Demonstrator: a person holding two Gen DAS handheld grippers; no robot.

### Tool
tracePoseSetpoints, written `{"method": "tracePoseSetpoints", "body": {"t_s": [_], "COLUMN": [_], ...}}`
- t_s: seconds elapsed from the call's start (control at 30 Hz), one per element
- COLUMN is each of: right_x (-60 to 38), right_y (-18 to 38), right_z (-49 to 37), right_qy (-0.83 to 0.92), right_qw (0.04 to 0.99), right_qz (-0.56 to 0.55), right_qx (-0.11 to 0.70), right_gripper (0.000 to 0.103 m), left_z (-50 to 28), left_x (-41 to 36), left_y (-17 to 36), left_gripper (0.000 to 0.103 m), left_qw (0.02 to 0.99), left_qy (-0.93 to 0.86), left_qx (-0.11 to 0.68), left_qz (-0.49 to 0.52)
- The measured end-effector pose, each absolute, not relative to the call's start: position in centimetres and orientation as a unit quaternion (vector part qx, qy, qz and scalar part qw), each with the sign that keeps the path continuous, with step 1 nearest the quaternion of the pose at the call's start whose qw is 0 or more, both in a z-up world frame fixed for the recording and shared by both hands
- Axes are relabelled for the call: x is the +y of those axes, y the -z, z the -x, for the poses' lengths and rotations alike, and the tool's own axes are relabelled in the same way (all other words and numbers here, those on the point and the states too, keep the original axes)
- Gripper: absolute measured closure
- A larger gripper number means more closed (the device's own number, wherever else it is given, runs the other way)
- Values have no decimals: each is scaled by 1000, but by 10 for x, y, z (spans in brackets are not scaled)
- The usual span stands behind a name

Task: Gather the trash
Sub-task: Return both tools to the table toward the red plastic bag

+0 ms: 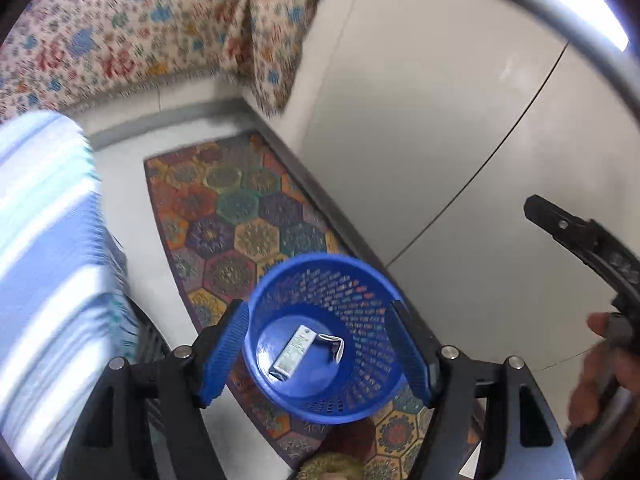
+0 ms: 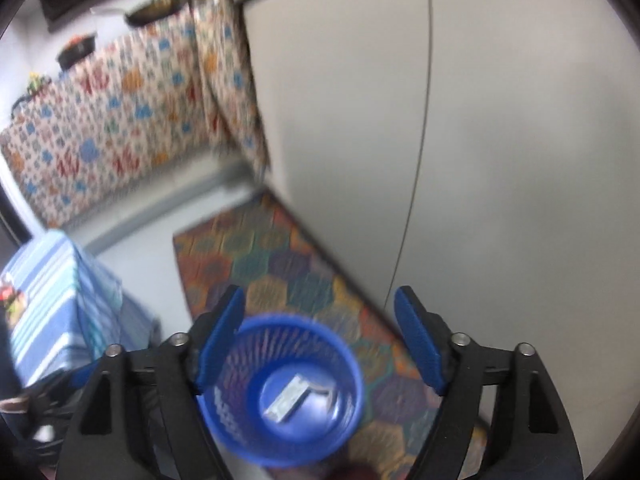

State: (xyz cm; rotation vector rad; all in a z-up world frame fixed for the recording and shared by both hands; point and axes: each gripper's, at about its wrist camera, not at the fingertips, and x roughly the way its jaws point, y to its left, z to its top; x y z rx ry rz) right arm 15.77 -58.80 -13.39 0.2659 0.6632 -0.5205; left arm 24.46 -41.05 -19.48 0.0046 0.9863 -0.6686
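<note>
Both claws hang above the blue basket (image 1: 324,340), which stands on the patterned rug (image 1: 236,216), near the rug's long edge that runs beside the pale cabinet front (image 1: 440,120). Down on the basket's solid floor lies the trash: a flattened little carton (image 1: 294,350) with a crumpled pale scrap (image 1: 334,346) touching its end. So that piece is in, and nothing is left in either grip.

The left gripper (image 1: 320,354) is released, its blue pads (image 1: 226,354) standing wide with the basket mouth framed between them and nothing pinched. The right gripper (image 2: 320,344) is released too, jaws spread, pads bare; from its own blurred view the basket (image 2: 280,392) sits low and a touch toward its left finger. In the left view the person's hand (image 1: 600,368) on the right tool shows at the frame's right edge.

My read: the drop is done and the job now is to go for the next bit of rubbish. Doing it well means lifting both claws straight up clear of the rim first, so no finger hooks the light mesh wall and tips it on the rug. Keep the jaws wide on the way out. No further trash shows in these views, so look around before committing.
</note>
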Motion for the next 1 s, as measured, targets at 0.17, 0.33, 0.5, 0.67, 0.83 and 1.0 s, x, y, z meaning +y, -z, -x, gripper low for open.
{"method": "tracePoseSetpoints", "body": {"t_s": [0.17,0.33,0.5,0.67,0.83,1.0], "right_x": [-553,-488,-392,-276,-186,-142], "right_y": [90,65,72,103,144,181], "right_z": [-134,-128,-146,-171,-191,-198], "right_qy": [263,221,109,-37,-134,-168], "right_qw": [934,957,972,962,932,903], "right_qz": [-87,-57,-37,1,54,75], "right_qx": [225,179,203,271,332,389], "right_gripper": [16,11,11,11,13,15], "left_z": [-205,-159,-129,-119,-128,-136], "left_x": [-345,-252,-147,-46,26,62], "left_y": [130,106,132,160,176,186], "left_gripper": [31,29,29,29,29,21], "left_qw": [856,888,899,904,898,894], "left_qy": [311,250,161,63,-23,-54], "left_qx": [413,385,406,422,438,444], "left_qz": [-8,-35,-38,-34,-23,7]}}
